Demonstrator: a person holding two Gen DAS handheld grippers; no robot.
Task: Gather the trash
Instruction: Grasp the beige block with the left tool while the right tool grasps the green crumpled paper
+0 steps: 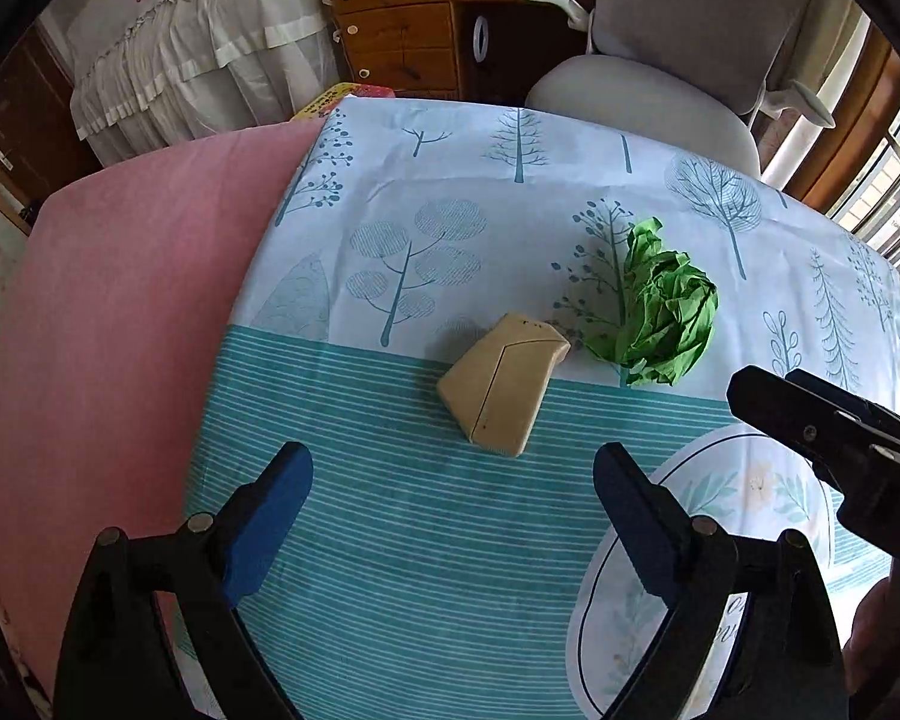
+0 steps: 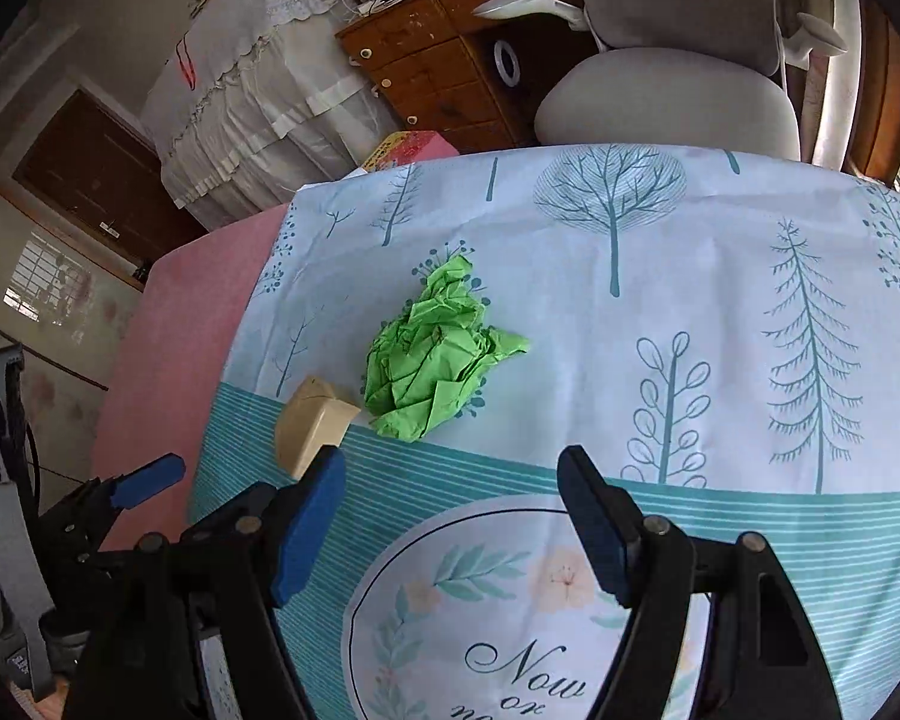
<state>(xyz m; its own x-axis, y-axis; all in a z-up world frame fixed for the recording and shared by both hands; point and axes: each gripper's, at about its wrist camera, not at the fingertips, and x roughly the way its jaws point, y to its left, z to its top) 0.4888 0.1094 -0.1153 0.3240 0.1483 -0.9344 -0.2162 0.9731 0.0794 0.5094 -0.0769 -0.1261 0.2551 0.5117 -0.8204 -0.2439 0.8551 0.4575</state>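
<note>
A crumpled ball of green paper [image 1: 666,312] [image 2: 438,360] lies on the tree-print tablecloth [image 1: 450,192]. Touching its left side is a beige folded paper packet [image 1: 504,384] [image 2: 312,420], lying flat. My left gripper [image 1: 453,467] hovers open just in front of the beige packet, with nothing between its blue pads [image 1: 270,510]. My right gripper [image 2: 450,462] is open too, a little short of the green ball and empty. In the left wrist view its black finger [image 1: 810,426] reaches in from the right, beside the green paper.
The cloth covers part of a pink table top [image 1: 120,330], bare on the left. Beyond the far edge stand a grey office chair [image 1: 648,102], a wooden chest of drawers [image 1: 402,30] and a white-draped piece of furniture [image 1: 198,54]. A window is at the right.
</note>
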